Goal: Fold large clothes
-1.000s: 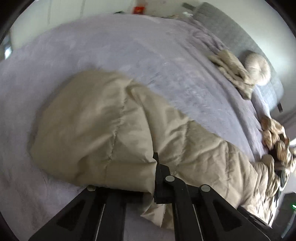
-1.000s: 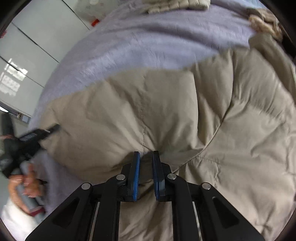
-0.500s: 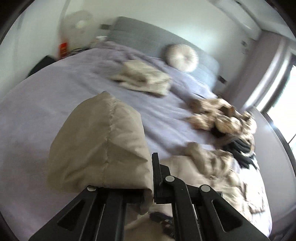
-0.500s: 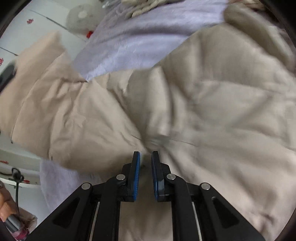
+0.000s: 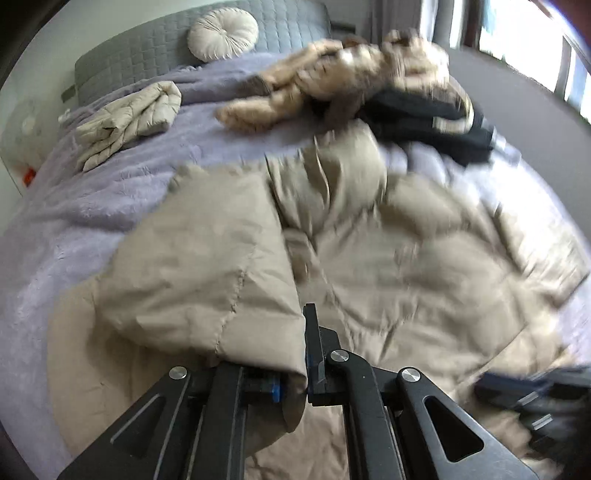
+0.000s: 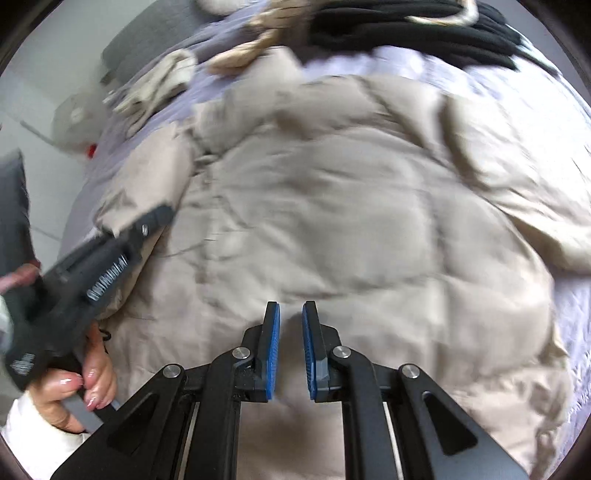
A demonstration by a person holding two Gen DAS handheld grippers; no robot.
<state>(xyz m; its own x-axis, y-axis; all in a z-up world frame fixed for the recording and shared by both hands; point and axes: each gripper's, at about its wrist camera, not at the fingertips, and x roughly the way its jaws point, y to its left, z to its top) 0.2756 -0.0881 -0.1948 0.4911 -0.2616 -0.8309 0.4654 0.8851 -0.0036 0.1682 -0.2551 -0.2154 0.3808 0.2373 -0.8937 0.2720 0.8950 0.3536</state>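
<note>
Lavender bedspread (image 5: pixel 92 206) below grey headboard (image 5: pixel 147 48)

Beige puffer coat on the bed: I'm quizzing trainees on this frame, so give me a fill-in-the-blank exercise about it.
1. The left gripper is shut on a fold of the ____ coat.
2. The coat lies on a ____ blanket.
3. Between the right gripper's blue pads there is ____.
4. The round cushion leans against the ____ headboard.

Missing words: beige; lilac; nothing; grey

Lilac-covered bed (image 5: pixel 92 206), grey quilted headboard (image 5: pixel 147 48), round cream cushion (image 5: pixel 222 34), bright window (image 5: pixel 569 62).
</note>
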